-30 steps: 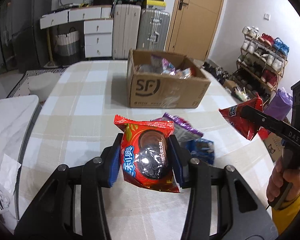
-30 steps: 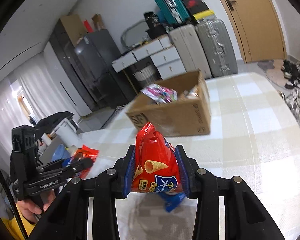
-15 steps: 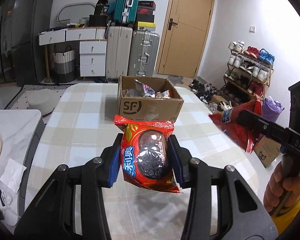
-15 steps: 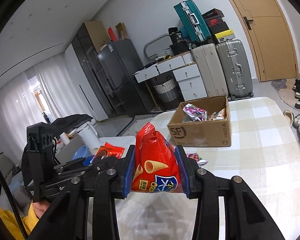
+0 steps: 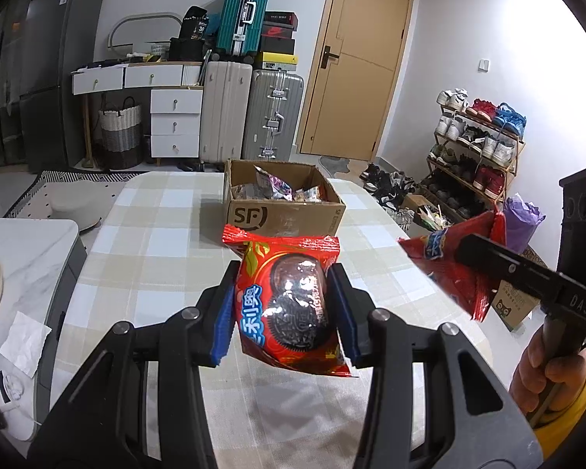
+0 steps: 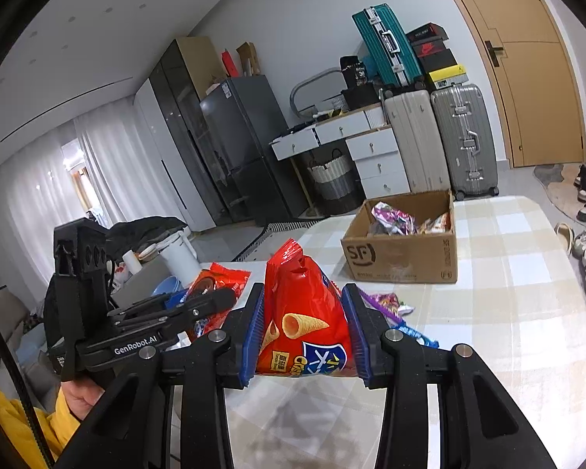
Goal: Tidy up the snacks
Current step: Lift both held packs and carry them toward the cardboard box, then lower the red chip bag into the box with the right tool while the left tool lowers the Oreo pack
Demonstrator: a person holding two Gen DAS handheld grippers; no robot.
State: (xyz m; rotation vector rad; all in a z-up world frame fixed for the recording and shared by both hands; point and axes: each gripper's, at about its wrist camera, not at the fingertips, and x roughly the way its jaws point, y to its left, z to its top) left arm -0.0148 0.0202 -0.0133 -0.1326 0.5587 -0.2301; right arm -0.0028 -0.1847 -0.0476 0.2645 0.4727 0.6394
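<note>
My left gripper (image 5: 284, 312) is shut on a red Oreo cookie pack (image 5: 289, 305) and holds it above the checked table (image 5: 160, 250). My right gripper (image 6: 304, 336) is shut on a red corn-cone chip bag (image 6: 302, 320), also lifted; the bag shows at the right of the left wrist view (image 5: 453, 269). The left gripper with its pack shows in the right wrist view (image 6: 211, 297). An open cardboard box (image 5: 283, 205) with several snack packs inside stands farther back on the table; it also shows in the right wrist view (image 6: 404, 248).
A purple pack (image 6: 386, 303) and a blue pack (image 6: 414, 334) lie on the table in front of the box. Suitcases (image 5: 250, 113) and drawers (image 5: 174, 121) stand behind the table, a shoe rack (image 5: 472, 148) to the right, a white side counter (image 5: 23, 250) to the left.
Both grippers have risen and pulled back from the table with their packs still held; the box now looks farther away and the loose packs have dropped out of the left wrist view.
</note>
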